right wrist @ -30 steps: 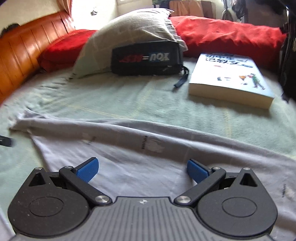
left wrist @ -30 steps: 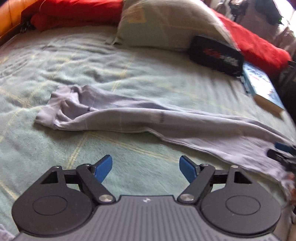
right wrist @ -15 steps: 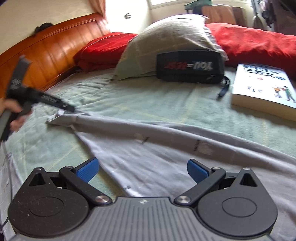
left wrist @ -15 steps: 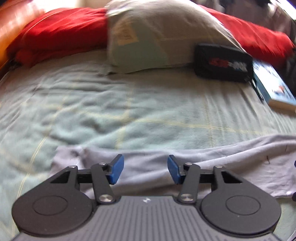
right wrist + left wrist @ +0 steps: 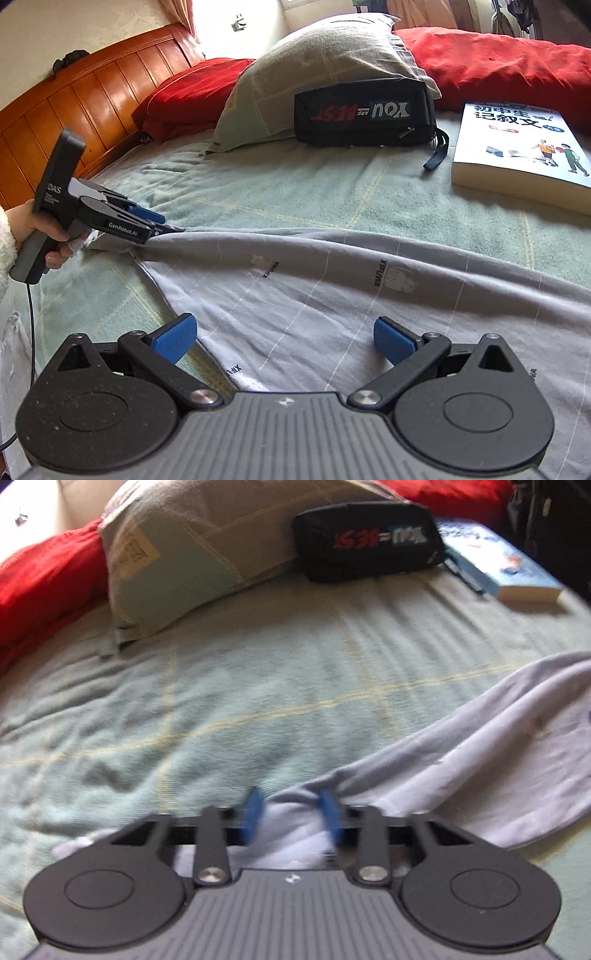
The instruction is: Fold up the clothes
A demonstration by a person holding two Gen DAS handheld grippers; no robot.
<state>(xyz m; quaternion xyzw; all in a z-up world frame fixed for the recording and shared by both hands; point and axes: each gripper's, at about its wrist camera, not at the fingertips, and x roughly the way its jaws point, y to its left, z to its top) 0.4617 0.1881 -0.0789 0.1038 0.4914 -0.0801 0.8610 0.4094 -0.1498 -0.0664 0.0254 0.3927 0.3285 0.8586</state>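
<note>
Pale green bedding (image 5: pixel 295 184) with thin yellow lines covers the bed, and a wooden headboard (image 5: pixel 92 99) closes its far side. At the head of the bed lie red pillows (image 5: pixel 498 59), a grey-green pillow (image 5: pixel 314 66), a black pouch (image 5: pixel 362 110) leaning on it, and a book (image 5: pixel 517 147).

The grey garment (image 5: pixel 332 288) lies spread across the near part of the bedding, printed with small logos. I think it is stretched long so that one end can be carried over the other. The left gripper (image 5: pixel 291 816), held in a hand (image 5: pixel 40 232) beside a white fluffy sleeve (image 5: pixel 5 236), is at the narrow left end of the garment. Its jaws are closing, with a fold of grey cloth between the blue pads (image 5: pixel 253 812); they do not seem to press it fully yet. The right gripper (image 5: pixel 284 339) hovers over the wide part of the garment with its jaws apart, holding nothing.

The garment's far edge runs as a raised ridge from the left gripper towards the right. Beyond this edge the bedding is free up to the pillow and pouch, so there is room for folding. The book lies near the right part of the garment and could get in the way.
</note>
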